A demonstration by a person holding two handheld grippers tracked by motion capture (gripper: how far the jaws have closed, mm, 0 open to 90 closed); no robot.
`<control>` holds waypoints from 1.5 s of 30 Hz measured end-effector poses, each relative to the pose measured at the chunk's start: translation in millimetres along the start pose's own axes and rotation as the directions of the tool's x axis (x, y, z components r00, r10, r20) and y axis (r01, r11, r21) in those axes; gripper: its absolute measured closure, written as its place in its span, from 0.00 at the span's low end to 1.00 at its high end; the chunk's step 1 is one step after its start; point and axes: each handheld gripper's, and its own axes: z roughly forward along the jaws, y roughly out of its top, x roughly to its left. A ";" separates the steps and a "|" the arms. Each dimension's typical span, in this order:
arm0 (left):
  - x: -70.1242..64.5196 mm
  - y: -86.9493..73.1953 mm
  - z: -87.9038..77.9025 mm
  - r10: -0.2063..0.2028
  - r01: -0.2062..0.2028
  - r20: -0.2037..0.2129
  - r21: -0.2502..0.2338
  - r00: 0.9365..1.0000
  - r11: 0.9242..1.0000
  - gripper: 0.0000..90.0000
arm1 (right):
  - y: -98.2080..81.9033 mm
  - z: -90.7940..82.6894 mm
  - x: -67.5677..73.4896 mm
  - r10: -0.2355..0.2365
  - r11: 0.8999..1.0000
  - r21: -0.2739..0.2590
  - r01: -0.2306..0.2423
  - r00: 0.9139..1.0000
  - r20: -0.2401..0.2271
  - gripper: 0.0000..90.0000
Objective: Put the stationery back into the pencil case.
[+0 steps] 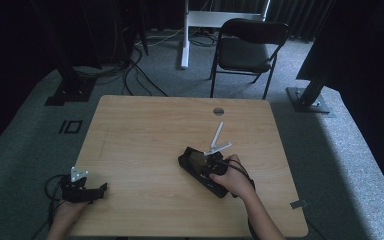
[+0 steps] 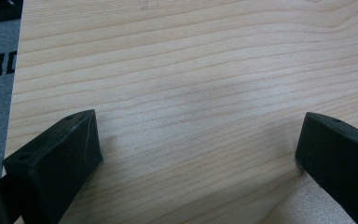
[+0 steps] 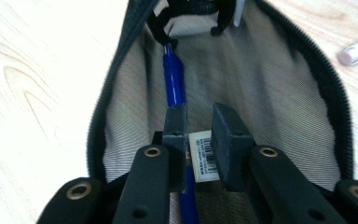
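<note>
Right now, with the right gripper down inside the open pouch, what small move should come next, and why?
Probably close the right gripper and lift. Its jaws sit a little apart around a small white barcoded item inside the open black pouch, beside a blue pen. The left gripper rests open on the bare table, away from the pouch, so it could come over to steady it.

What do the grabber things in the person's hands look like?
Both are black. The left gripper carries a grey three-cornered plate on top and trails a black cable; its jaws are chunky black blocks. The right gripper has black arms with brass-coloured rings, dark grey pads, and a black cable. No sleeves show on the forearms.
</note>
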 end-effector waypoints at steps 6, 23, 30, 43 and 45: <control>0.0 0.0 0.0 0.000 0.000 0.000 0.000 1.000 1.000 0.00 | 2.7 -15.4 -1.1 0.007 0.999 -0.047 -0.007 1.000 -0.007 0.84; 0.0 0.0 0.0 0.000 0.000 0.000 0.000 1.000 1.000 0.00 | 6.1 -44.3 -5.5 0.026 0.987 -0.156 -0.029 0.999 -0.023 0.83; 0.0 0.0 0.0 0.000 0.000 0.000 0.000 1.000 1.000 0.00 | 7.4 -49.8 -11.4 0.058 0.977 -0.207 -0.060 0.998 -0.016 0.82; 0.0 0.0 0.0 0.000 0.000 0.000 0.000 1.000 1.000 0.00 | 9.6 -48.8 -29.1 0.132 0.955 -0.274 -0.113 0.990 0.054 0.80; 0.0 0.0 0.0 0.000 0.000 0.000 0.000 1.000 1.000 0.00 | 9.6 -48.2 -30.6 0.138 0.954 -0.278 -0.116 0.989 0.061 0.80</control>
